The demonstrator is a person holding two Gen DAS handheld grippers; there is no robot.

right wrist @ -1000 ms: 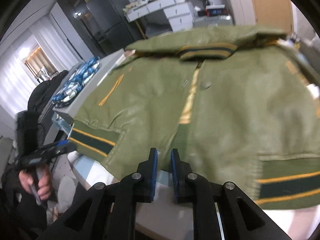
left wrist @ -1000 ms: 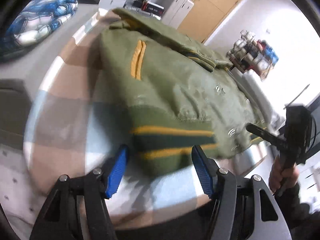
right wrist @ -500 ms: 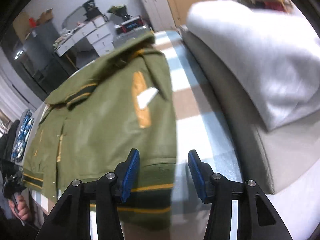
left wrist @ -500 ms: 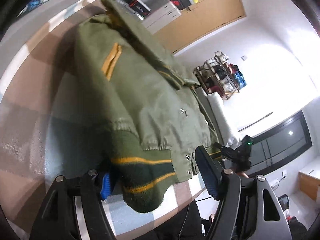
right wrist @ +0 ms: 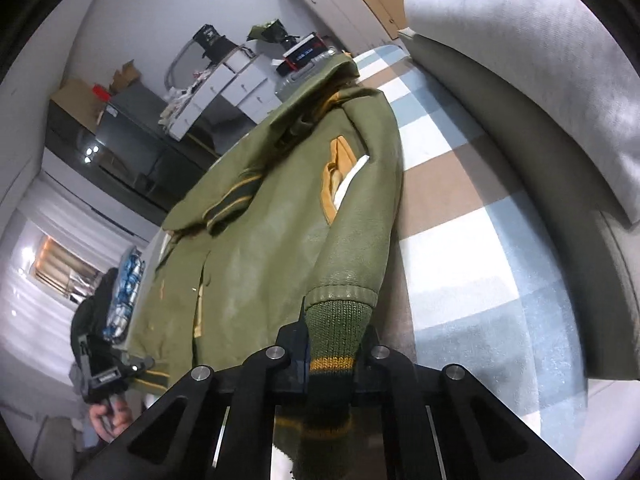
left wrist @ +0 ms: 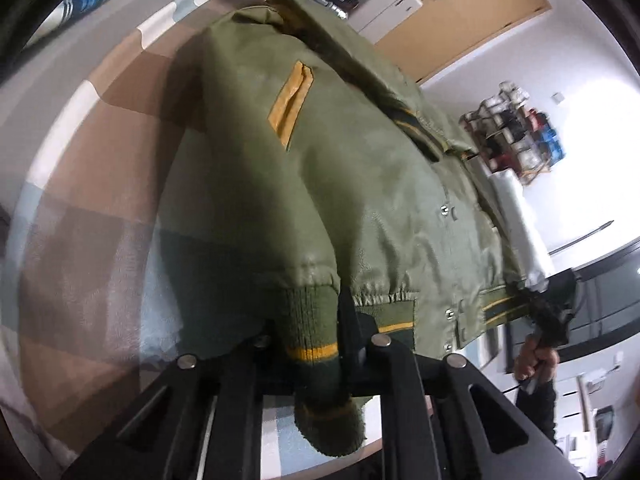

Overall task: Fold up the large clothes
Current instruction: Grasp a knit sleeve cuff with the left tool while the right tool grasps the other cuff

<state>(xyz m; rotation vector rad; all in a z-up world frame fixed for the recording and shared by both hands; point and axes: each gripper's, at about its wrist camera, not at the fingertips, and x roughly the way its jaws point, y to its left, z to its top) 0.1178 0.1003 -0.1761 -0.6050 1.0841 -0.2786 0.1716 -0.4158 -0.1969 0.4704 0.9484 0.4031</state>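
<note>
Checked blanket (left wrist: 120, 128) in brown, white, pale blue covering the surface; grey-white cushion (right wrist: 520, 64) along rt edge of rt wrist view. Olive bomber jacket (left wrist: 320, 168) flat on blanket, frame centre, long axis running bottom to top, ribbed hem nearest, collar far. Left gripper (left wrist: 316, 340) just closed, clamped on left sleeve cuff (left wrist: 312, 328); right gripper (right wrist: 332, 356) likewise just closed, pinching right sleeve cuff (right wrist: 336, 328). Farther back: white drawer units (right wrist: 224, 84), wooden door (left wrist: 480, 12), cluttered shelf (left wrist: 512, 132) upper rt.

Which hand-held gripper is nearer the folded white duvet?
Right. The right hand-held gripper clamps a jacket cuff beside the duvet; the left hand-held gripper clamps the far cuff.
</note>
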